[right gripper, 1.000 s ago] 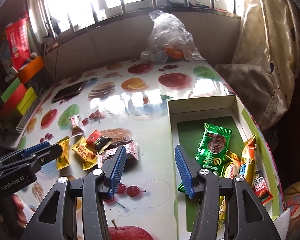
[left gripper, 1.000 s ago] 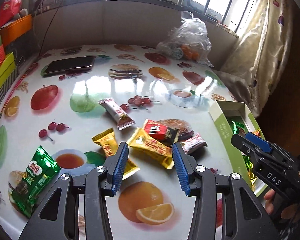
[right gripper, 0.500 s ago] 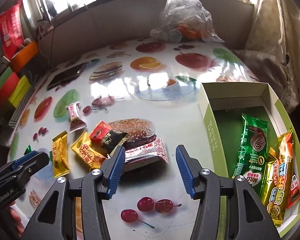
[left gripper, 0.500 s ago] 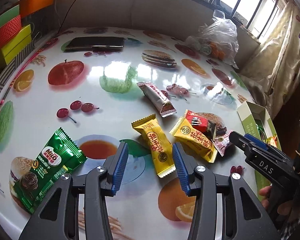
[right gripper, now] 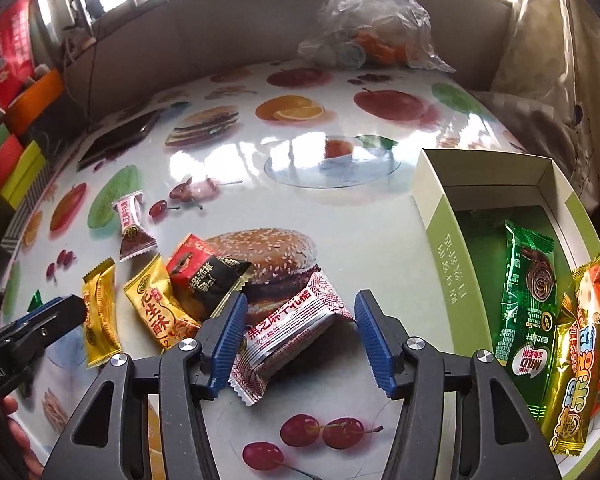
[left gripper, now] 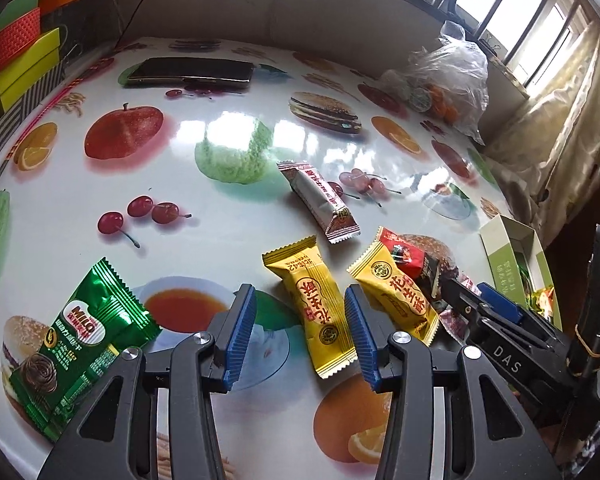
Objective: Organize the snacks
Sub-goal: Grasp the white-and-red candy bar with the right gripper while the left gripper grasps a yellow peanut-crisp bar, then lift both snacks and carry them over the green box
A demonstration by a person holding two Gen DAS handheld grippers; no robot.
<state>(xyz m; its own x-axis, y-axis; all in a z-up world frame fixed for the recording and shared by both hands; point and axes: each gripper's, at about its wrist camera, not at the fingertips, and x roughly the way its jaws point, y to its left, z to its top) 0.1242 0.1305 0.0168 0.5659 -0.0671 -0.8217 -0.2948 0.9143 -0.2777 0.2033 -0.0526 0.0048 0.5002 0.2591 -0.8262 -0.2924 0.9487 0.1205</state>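
My left gripper is open, its jaws either side of a yellow snack packet on the table. A second yellow packet, a red-black packet, a silver-red bar and a green Milo packet lie around it. My right gripper is open around a red-white packet. The green box at the right holds a green Milo packet and other snacks.
A black phone lies at the table's far side. A plastic bag of items sits at the back. Coloured boxes stack at the left edge. A curtain hangs at the right.
Both grippers have moved forward and lower towards the table. The left now brackets the yellow packet, the right brackets the red-white packet. No snack has moved.
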